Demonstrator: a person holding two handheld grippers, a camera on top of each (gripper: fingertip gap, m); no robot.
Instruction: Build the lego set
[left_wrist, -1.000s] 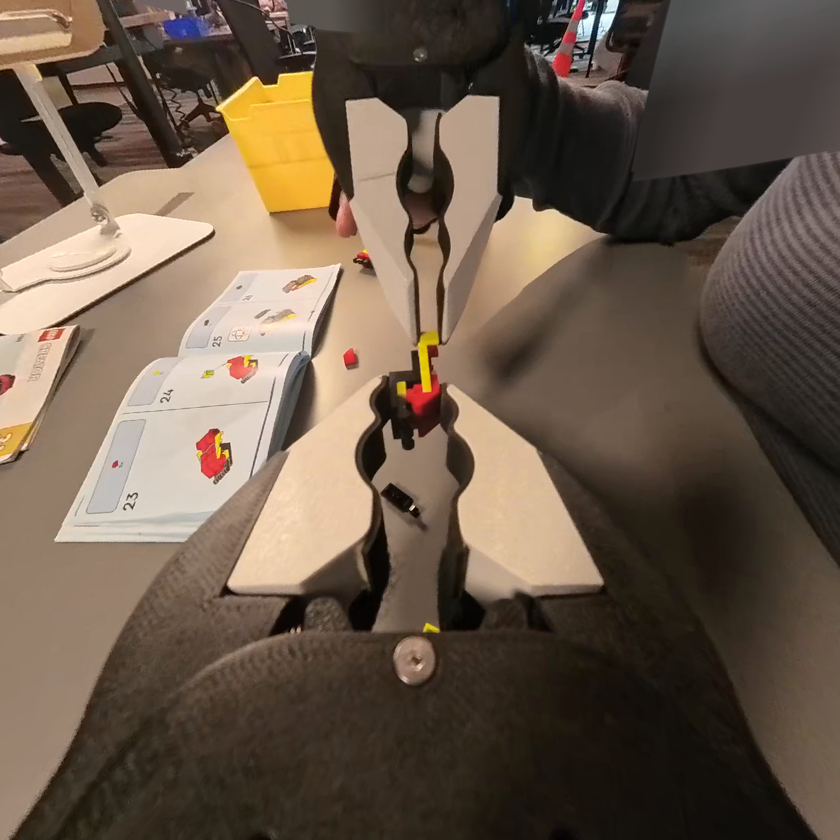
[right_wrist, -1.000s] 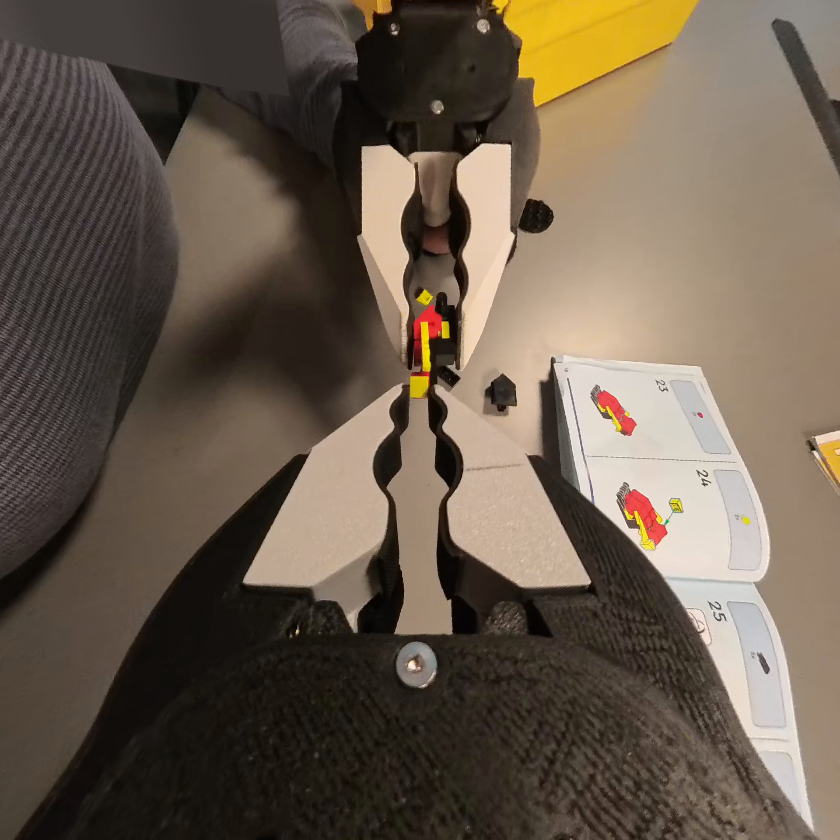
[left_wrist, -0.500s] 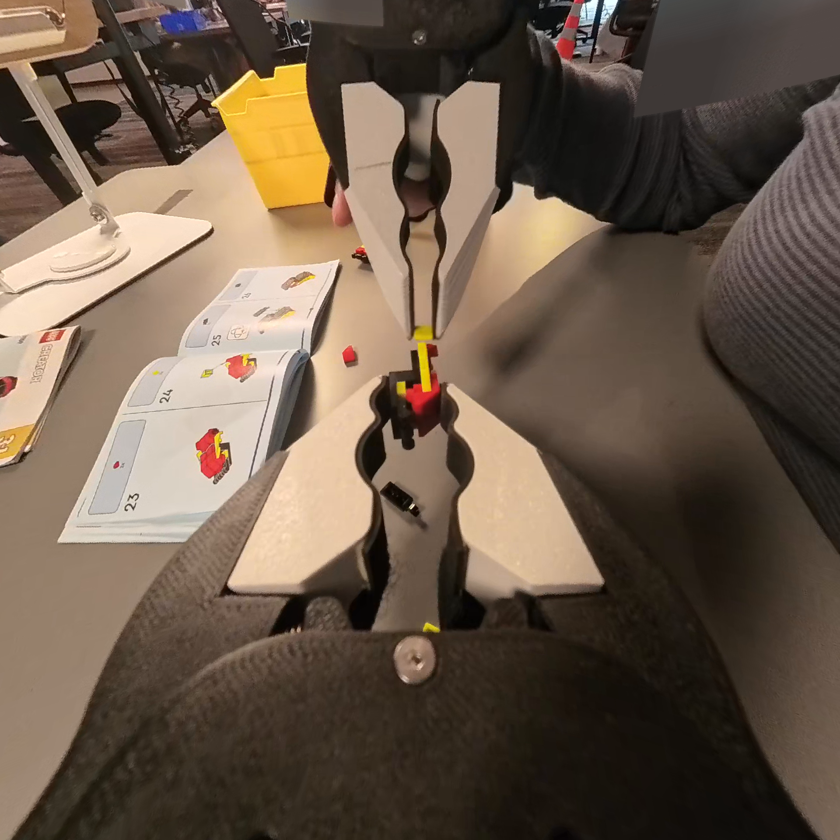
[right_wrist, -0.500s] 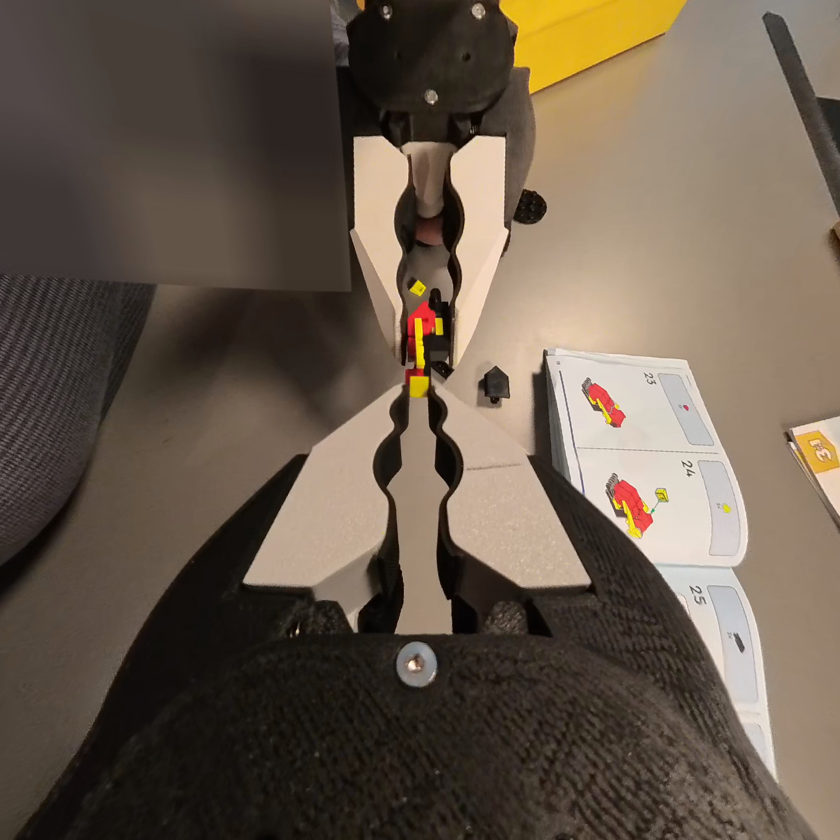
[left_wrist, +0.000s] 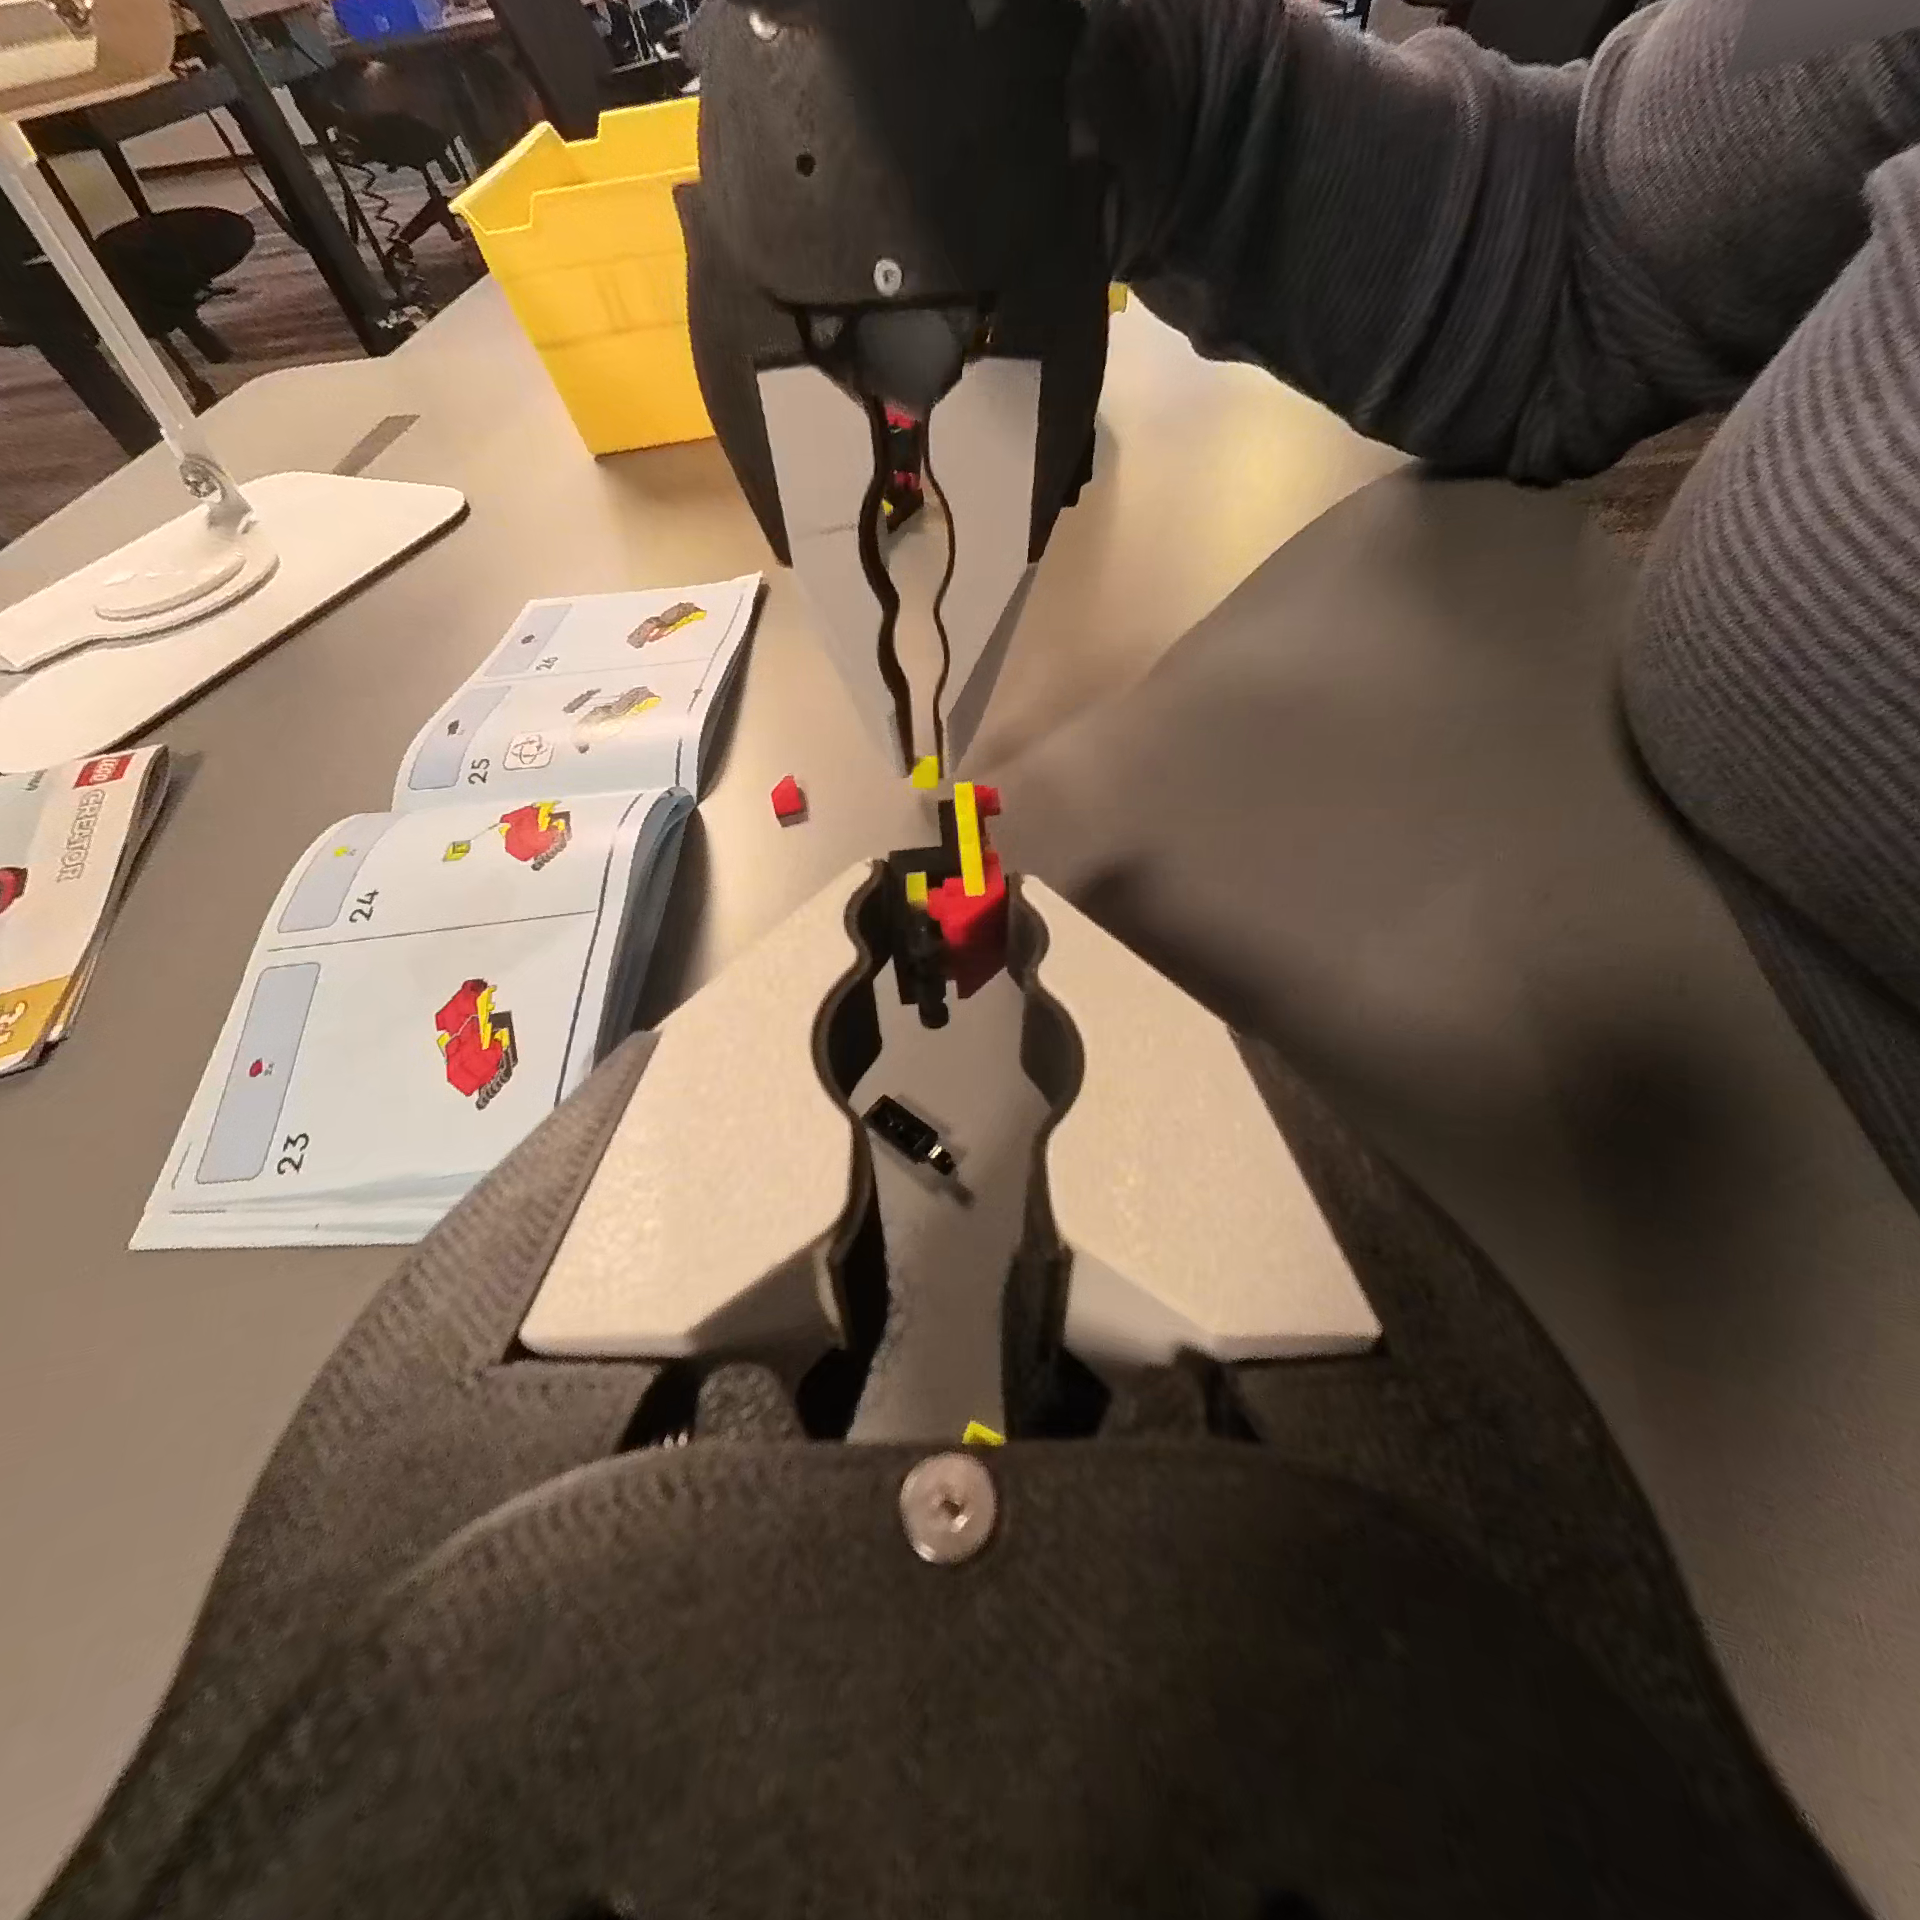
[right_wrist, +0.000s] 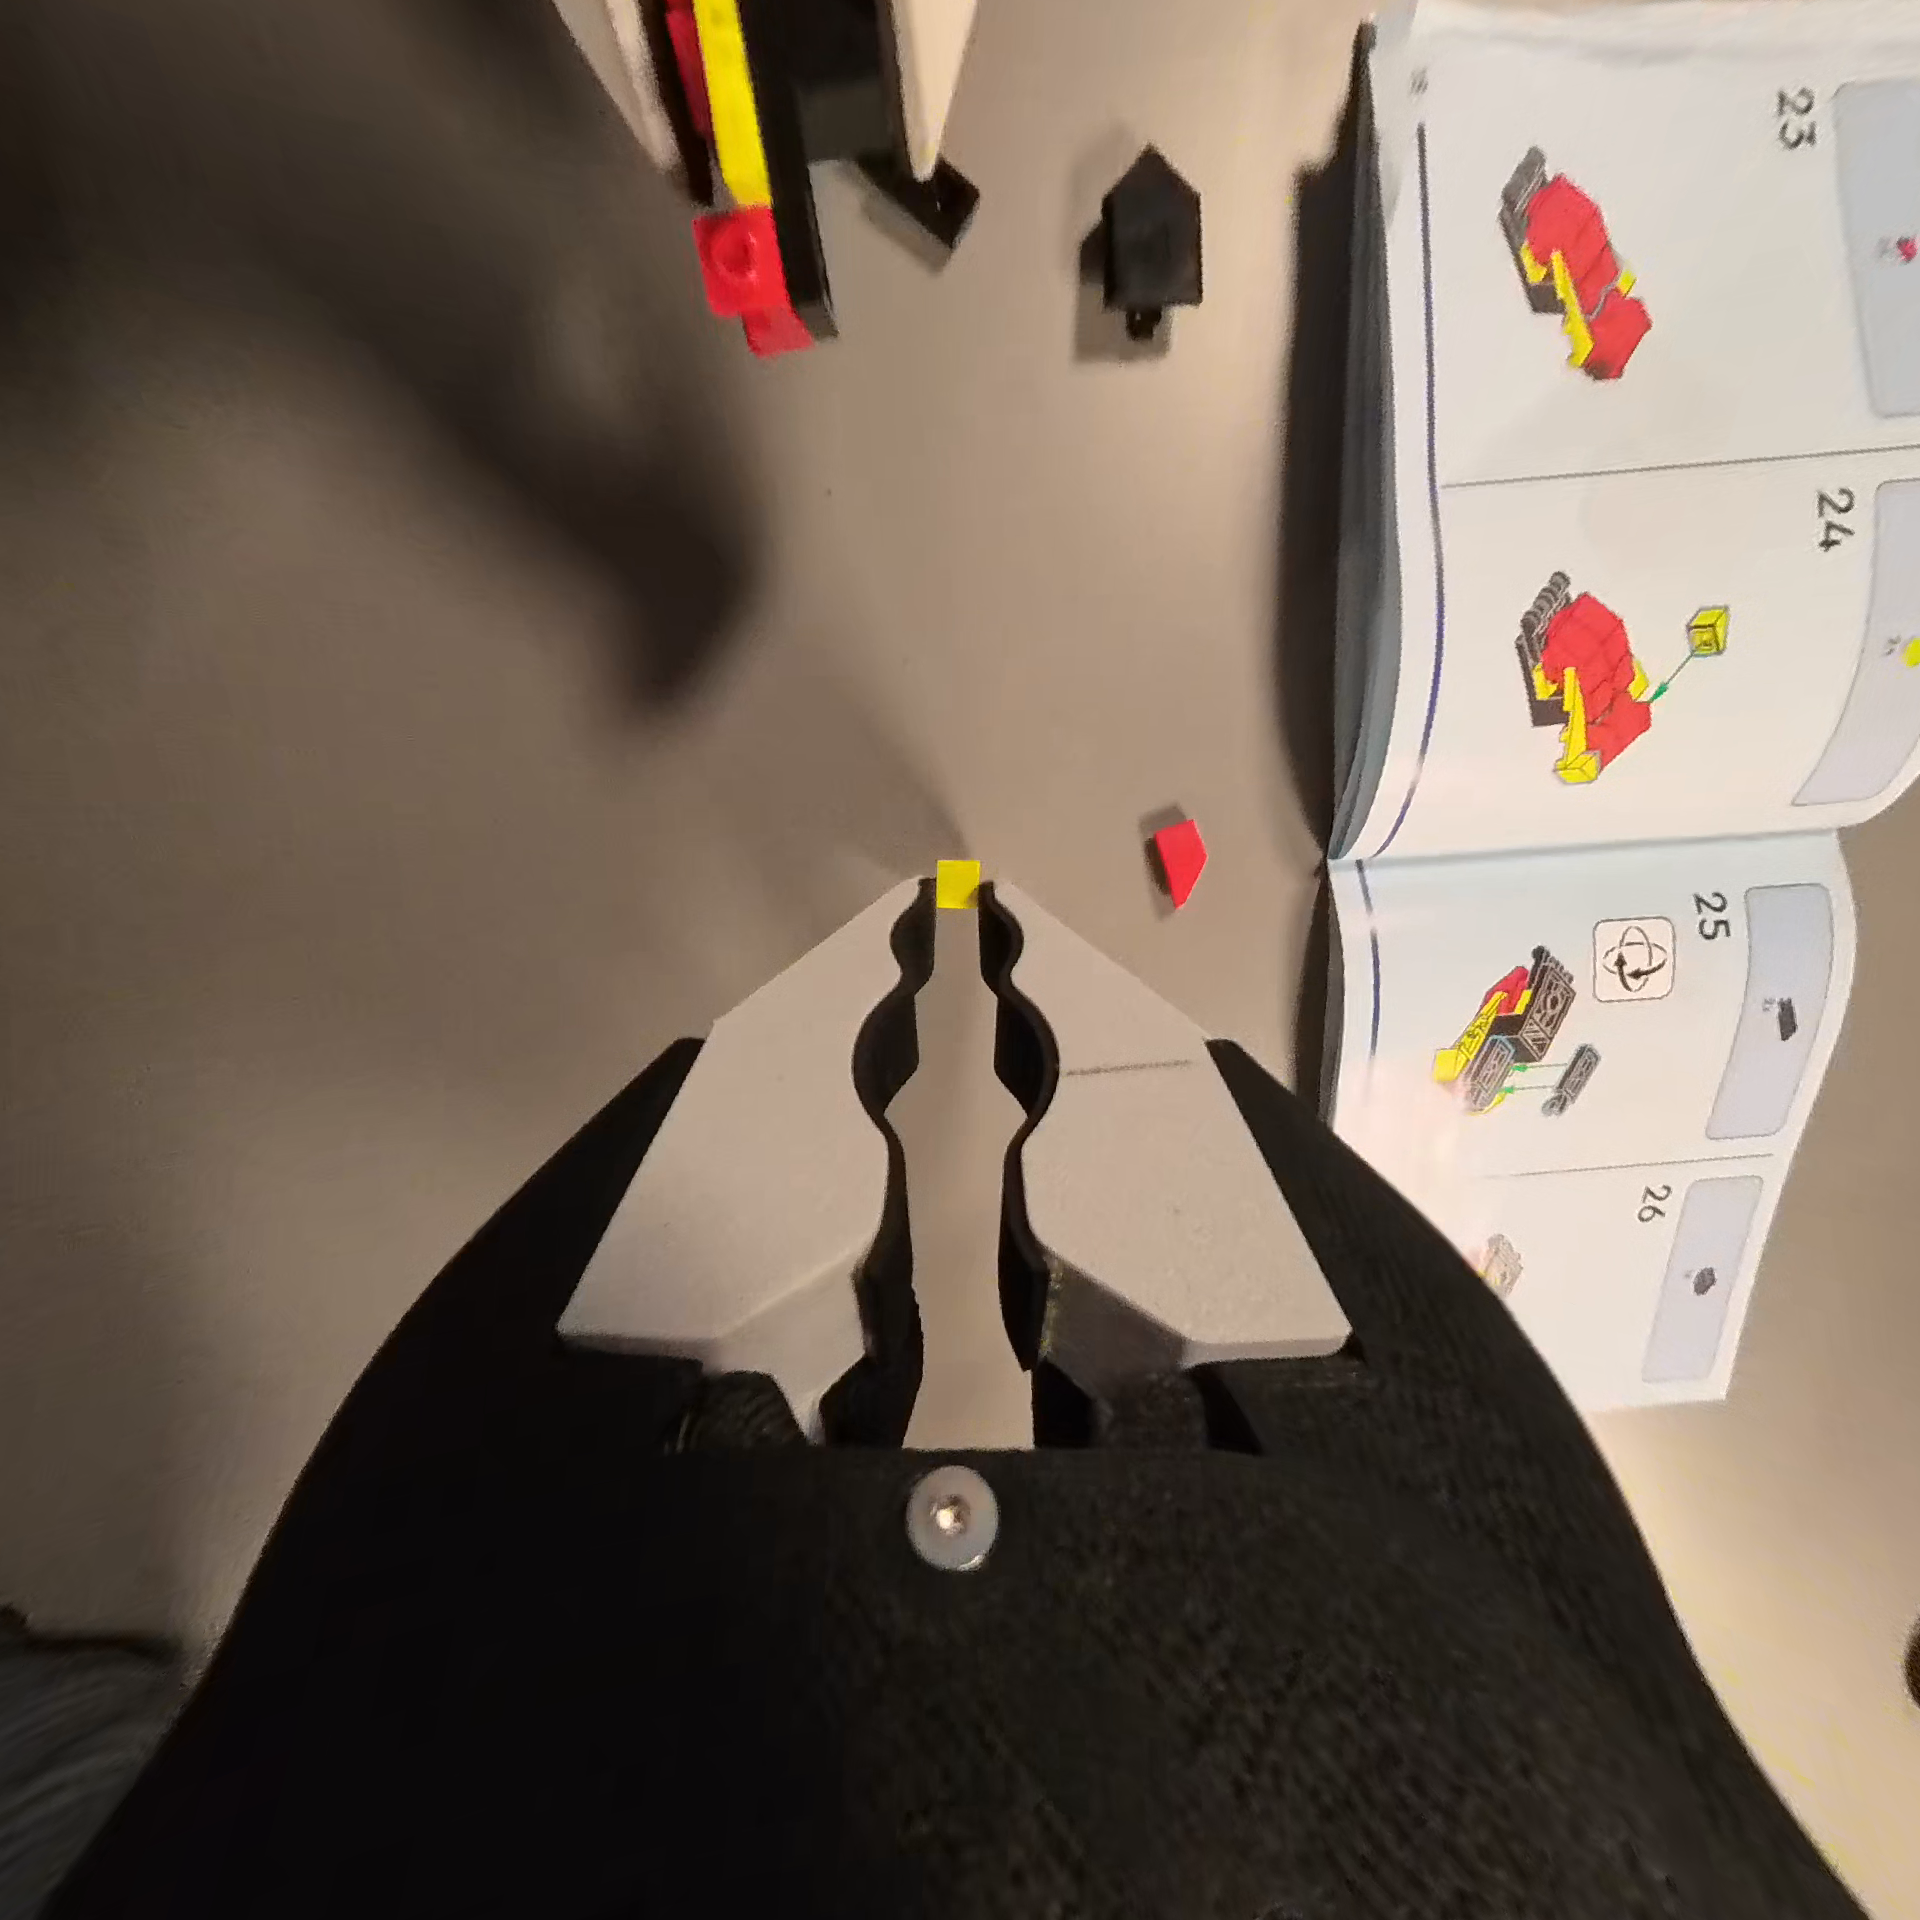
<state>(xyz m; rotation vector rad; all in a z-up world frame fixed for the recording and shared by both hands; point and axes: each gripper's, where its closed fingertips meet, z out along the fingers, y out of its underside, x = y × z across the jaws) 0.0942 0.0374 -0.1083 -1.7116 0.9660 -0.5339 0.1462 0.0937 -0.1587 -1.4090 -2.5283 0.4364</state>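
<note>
The left gripper (left_wrist: 940, 894) clamps the part-built red, yellow and black model (left_wrist: 951, 899). At its 12 o'clock, the right gripper (right_wrist: 956, 883) pinches a small yellow tile (right_wrist: 957, 885), not yet attached; loose pieces remain.

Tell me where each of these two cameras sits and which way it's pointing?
Left wrist view: sits on the left gripper, looking along its fingers over the table; it grips the lego model; a grey sleeve shows.
Right wrist view: sits on the right gripper, looking down at the table; it pinches a yellow piece.
Shared: model, yellow piece, open booklet, loose red piece.
</note>
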